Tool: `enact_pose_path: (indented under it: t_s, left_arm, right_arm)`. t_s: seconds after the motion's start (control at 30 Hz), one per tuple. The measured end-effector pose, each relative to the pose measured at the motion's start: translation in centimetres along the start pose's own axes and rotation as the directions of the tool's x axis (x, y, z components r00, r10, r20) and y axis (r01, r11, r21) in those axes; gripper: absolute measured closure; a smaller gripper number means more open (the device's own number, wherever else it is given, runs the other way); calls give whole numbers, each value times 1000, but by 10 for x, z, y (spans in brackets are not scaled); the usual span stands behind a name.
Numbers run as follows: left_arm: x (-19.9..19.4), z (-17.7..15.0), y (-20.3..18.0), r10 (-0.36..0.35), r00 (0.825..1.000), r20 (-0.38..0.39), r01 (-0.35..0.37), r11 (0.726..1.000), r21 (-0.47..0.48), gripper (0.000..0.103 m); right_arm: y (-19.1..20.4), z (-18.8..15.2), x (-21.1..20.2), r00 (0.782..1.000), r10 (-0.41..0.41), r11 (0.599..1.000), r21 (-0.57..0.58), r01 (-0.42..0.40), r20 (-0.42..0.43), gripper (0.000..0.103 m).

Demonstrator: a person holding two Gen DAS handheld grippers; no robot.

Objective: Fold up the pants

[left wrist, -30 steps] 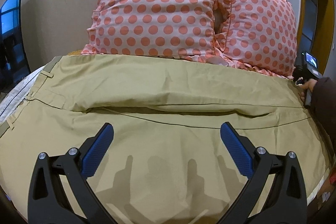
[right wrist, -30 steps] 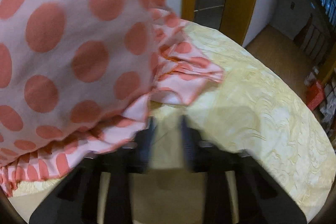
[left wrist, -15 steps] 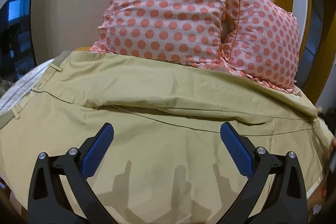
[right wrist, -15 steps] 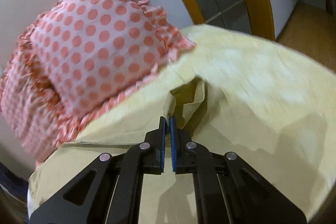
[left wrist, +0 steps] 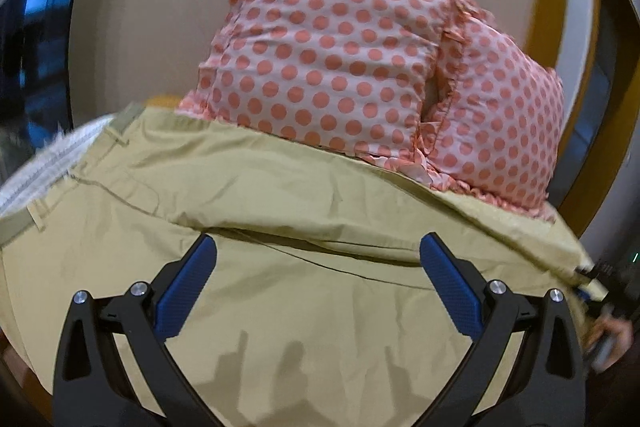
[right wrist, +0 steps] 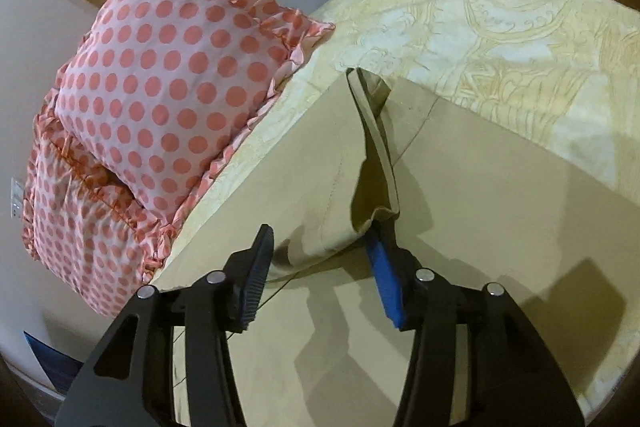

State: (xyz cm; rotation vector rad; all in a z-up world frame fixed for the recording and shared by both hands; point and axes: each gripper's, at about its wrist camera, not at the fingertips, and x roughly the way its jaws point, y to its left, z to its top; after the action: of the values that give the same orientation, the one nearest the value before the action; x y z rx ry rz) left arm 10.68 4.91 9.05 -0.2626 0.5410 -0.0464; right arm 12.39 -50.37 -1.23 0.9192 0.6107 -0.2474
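Khaki pants (left wrist: 304, 299) lie spread across the bed, waistband at the left (left wrist: 120, 123), one leg folded over the other along a long crease. My left gripper (left wrist: 318, 279) hovers open and empty above the middle of the pants. My right gripper (right wrist: 320, 263) is open at the hem end of the pants (right wrist: 344, 195); the hem fold (right wrist: 372, 131) lies loose between its fingers and rests against the right blue pad (right wrist: 384, 283). The right gripper also shows at the right edge of the left wrist view (left wrist: 592, 277).
Two pink polka-dot pillows (left wrist: 340, 63) (right wrist: 168, 87) stand against the wall at the head of the bed. A cream patterned bedspread (right wrist: 500, 39) covers the bed to the right. A dark window (left wrist: 36, 39) is at the left, a wooden door frame (left wrist: 576, 131) at the right.
My right gripper was shut on the pants hem half a second ago; now it has opened and the hem lies loose. My left gripper has tilted and shifted slightly, still open.
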Motion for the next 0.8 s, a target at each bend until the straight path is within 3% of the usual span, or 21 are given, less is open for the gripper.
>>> enact_pose_path:
  t_s: [0.07, 0.17, 0.27, 0.47, 0.63, 0.67, 0.73, 0.77, 0.8]
  left_arm:
    - [6, 12, 12, -40, 999, -18, 39, 998, -57, 2]
    - [18, 32, 33, -106, 994, -19, 102, 984, -145, 2]
    - [40, 51, 52, -120, 992, -33, 109, 965, -237, 2]
    - [132, 79, 76, -66, 980, -189, -4, 938, -347, 4]
    - [199, 94, 90, 22, 955, -294, -141, 910, -389, 16]
    - [213, 96, 91, 39, 946, -323, -169, 907, -385, 24]
    - [234, 98, 94, 52, 931, -361, -193, 909, -368, 60]
    - [242, 98, 97, 33, 924, -382, -182, 915, -361, 98]
    - [242, 97, 101, 4, 918, -397, -164, 915, -369, 100]
  right_arm:
    - [-5, 2, -1, 998, 55, 998, 9, -55, 9, 98]
    - [-10, 3, -30, 988, 112, 993, -36, -109, 103, 98]
    - [-17, 2, -55, 978, 123, 992, -57, -115, 168, 98]
    - [-27, 1, -62, 974, 147, 989, -32, -144, 170, 98]
    - [-28, 1, -60, 974, 155, 988, -39, -151, 168, 98]
    - [-27, 0, -60, 974, 155, 988, -40, -150, 167, 98]
    - [-28, 2, -59, 973, 163, 987, -38, -159, 164, 98]
    - [-28, 3, -59, 972, 171, 985, -38, -167, 164, 98]
    - [-27, 4, -60, 970, 180, 984, -42, -175, 165, 98]
